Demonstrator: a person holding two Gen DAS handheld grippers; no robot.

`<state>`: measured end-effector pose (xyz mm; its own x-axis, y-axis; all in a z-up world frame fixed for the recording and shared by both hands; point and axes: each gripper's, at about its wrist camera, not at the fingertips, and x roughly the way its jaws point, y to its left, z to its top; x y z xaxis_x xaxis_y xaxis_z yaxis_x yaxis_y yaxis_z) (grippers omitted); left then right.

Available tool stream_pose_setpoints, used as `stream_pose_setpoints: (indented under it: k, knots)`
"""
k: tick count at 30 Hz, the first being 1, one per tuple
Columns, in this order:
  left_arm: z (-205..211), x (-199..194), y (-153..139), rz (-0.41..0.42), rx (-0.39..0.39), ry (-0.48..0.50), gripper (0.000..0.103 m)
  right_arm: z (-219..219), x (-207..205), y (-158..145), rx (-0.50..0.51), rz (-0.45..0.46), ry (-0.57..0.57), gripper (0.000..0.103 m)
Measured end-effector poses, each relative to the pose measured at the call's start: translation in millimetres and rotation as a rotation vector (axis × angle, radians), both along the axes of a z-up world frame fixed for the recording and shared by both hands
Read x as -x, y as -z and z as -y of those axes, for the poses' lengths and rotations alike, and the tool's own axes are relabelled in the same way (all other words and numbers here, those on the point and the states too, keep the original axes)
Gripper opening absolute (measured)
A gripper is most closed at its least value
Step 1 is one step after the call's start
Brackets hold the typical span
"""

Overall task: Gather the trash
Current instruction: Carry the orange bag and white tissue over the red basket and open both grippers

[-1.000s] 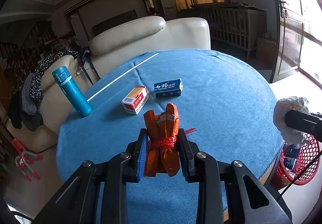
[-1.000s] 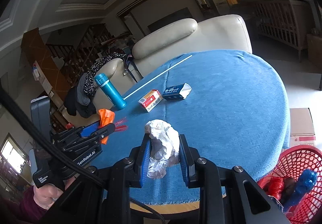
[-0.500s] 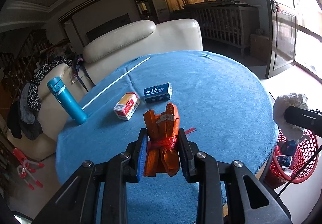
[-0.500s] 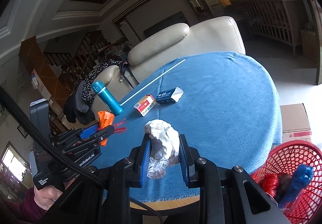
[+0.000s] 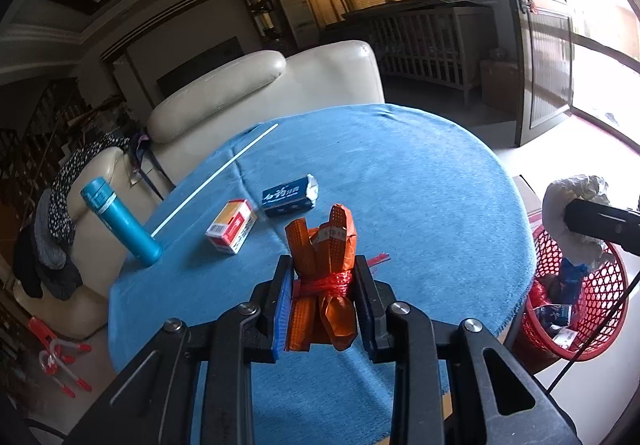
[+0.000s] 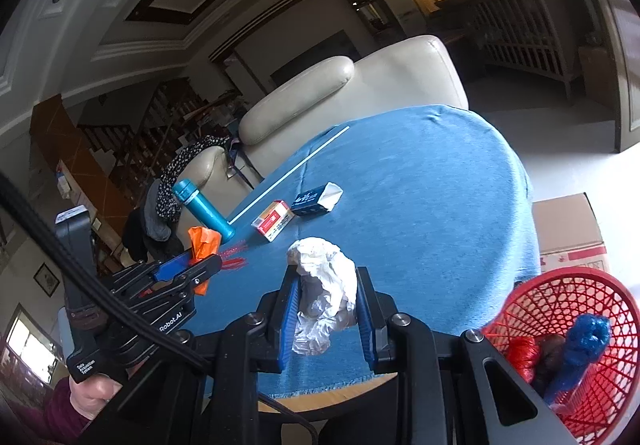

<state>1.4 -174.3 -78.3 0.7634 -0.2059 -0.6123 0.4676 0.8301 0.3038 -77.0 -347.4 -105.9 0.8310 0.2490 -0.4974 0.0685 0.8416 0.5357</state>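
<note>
My left gripper (image 5: pixel 323 305) is shut on an orange wrapper bundle (image 5: pixel 324 265) tied with red string, held above the blue tablecloth (image 5: pixel 420 185). Seen from the right wrist, that same left gripper (image 6: pixel 202 265) still carries the orange bundle (image 6: pixel 204 241). A crumpled white tissue wad (image 6: pixel 324 285) is clamped in my right gripper (image 6: pixel 326 309), near the table's front edge. From the left wrist view the tissue wad (image 5: pixel 568 205) hangs over the red mesh basket (image 5: pixel 600 285). The basket (image 6: pixel 560 309) stands on the floor at lower right and holds red and blue trash.
On the cloth lie a blue carton (image 5: pixel 290 197), a red-and-yellow box (image 5: pixel 232 225), a teal bottle (image 5: pixel 120 221) and a long white stick (image 5: pixel 216 177). A cream sofa (image 5: pixel 260 93) sits behind the table. A cardboard box (image 6: pixel 568 229) stands beside the basket.
Both grippers have pulled back and shifted toward the table's right edge, so the table items look farther off and the red basket shows more fully. Both grips are unchanged.
</note>
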Motion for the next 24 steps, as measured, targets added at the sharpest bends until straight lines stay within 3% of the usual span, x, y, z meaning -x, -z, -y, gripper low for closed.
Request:
stream_pose_setpoints:
  k: [16,24]
  knots:
    - [45,20,-6,0.001,-0.022,0.125,0.031,35,30,-2,-0.008,0.010,0.083,0.028]
    - [73,31,-5,-0.053,-0.005,0.226,0.031,57,49,-5,0.012,0.015,0.157,0.028]
